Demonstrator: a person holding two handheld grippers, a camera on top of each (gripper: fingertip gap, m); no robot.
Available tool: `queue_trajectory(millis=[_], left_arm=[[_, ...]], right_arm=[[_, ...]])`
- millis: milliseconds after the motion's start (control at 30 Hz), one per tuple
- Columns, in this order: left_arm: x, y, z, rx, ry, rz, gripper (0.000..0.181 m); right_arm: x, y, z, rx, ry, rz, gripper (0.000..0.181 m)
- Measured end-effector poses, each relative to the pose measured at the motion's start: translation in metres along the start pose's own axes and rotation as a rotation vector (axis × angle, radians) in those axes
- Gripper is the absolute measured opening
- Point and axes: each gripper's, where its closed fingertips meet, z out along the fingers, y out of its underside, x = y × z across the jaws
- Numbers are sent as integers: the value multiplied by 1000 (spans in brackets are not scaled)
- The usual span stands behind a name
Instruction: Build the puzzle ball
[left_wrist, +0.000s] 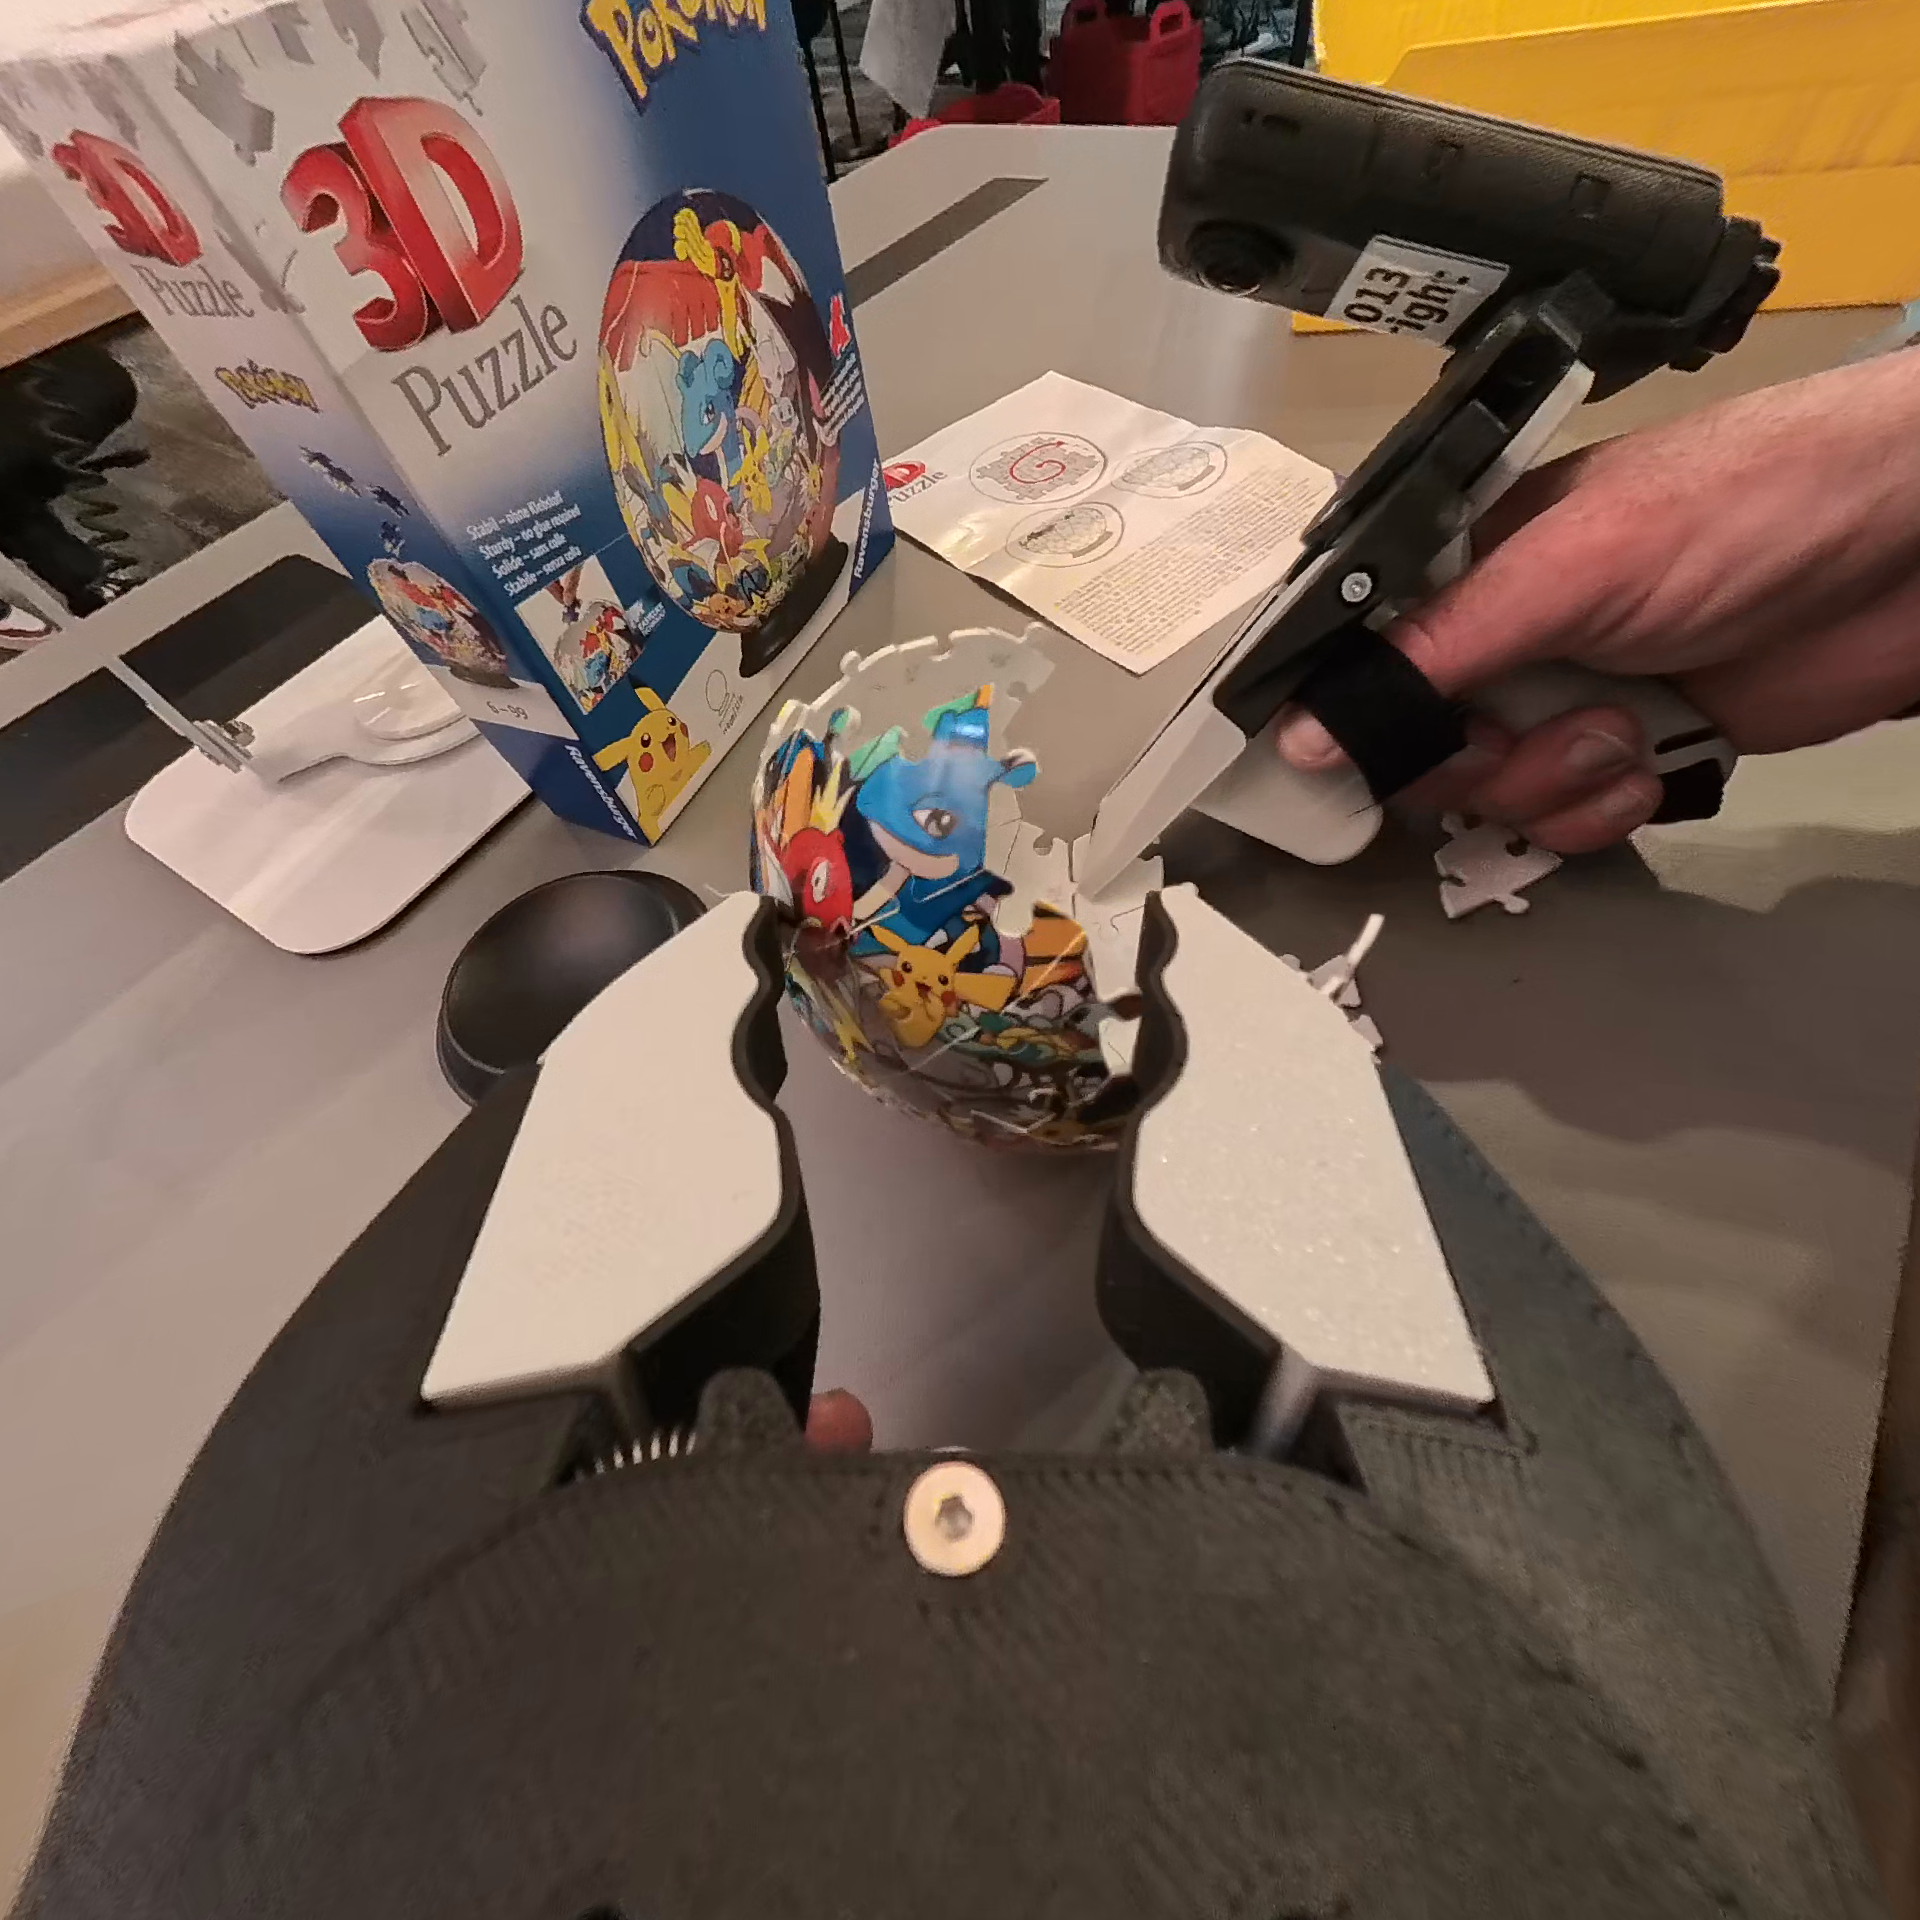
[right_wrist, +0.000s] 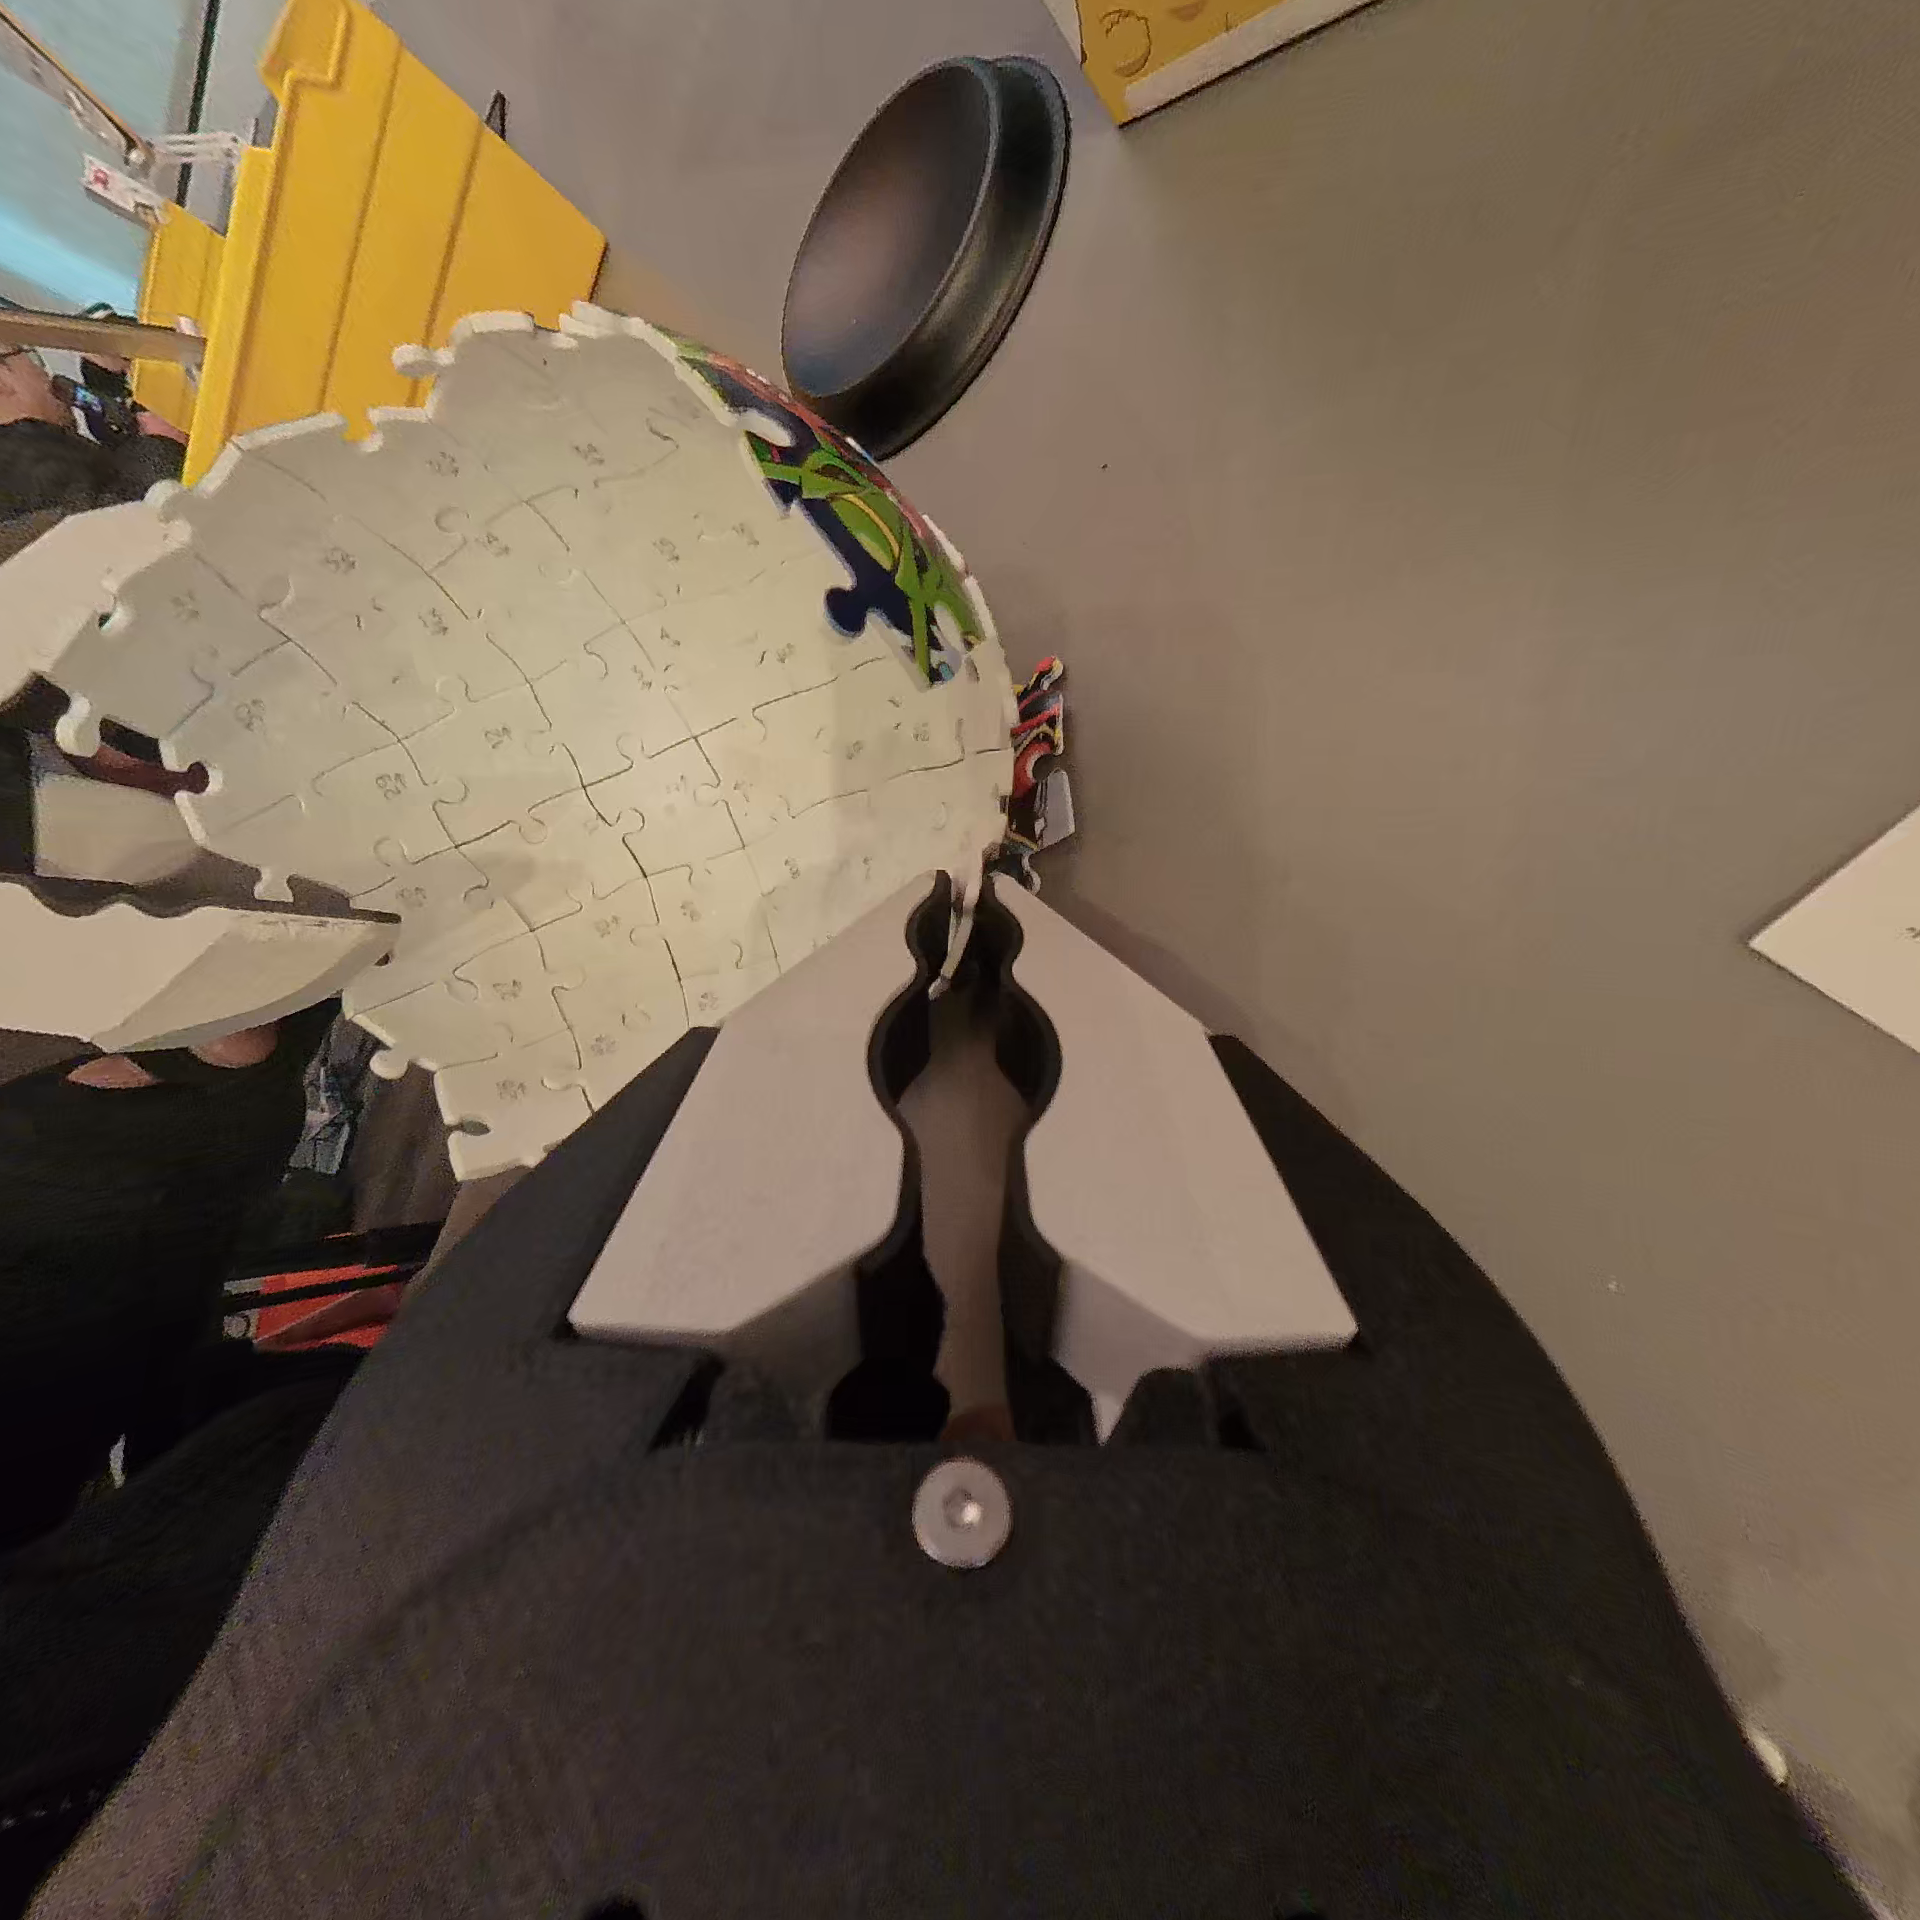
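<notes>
Left hand-held gripper (left_wrist: 951, 961) cradles the half-built puzzle ball (left_wrist: 925, 935); right hand-held gripper (right_wrist: 961, 935) pinches its rim.

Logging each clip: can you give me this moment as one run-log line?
left gripper: clasps puzzle ball shell | right gripper: shut on shell rim | black stand: empty | loose pieces: on table

Puzzle box (left_wrist: 540, 436) top beyond the frame; leaflet (right_wrist: 1849, 935) mostly off-edge (right wrist view); loose pieces (left_wrist: 1486, 873) half behind the hand (left_wrist: 1683, 613)

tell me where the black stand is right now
In the left wrist view the black stand sits on the grey table, left of the half-built puzzle ball and in front of the puzzle box.
</notes>
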Motion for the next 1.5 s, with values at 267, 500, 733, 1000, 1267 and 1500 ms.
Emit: queue_trajectory(millis=[267, 500, 733, 1000, 1267, 1500], left_arm=[[-3, 3, 0, -4, 2, -7, 65], [-2, 3, 0, 0, 7, -10, 65], [-3, 5, -2, -6, 0, -11, 66], [-3, 4, -2, -3, -14, -13, 64], [-1, 3, -2, 1, -10, -10, 63], [-1, 2, -2, 5, -11, -3, 64]], right_arm=[[1, -6, 3, -15, -37, 53, 7], [4, -6, 3, -18, -47, 67, 3], [1, -5, 4, -28, -63, 57, 1], [1, -9, -4, -11, -77, 55, 9], [3, -5, -3, -25, -77, 62, 2], [3, -6, -1, -23, -74, 82, 1]])
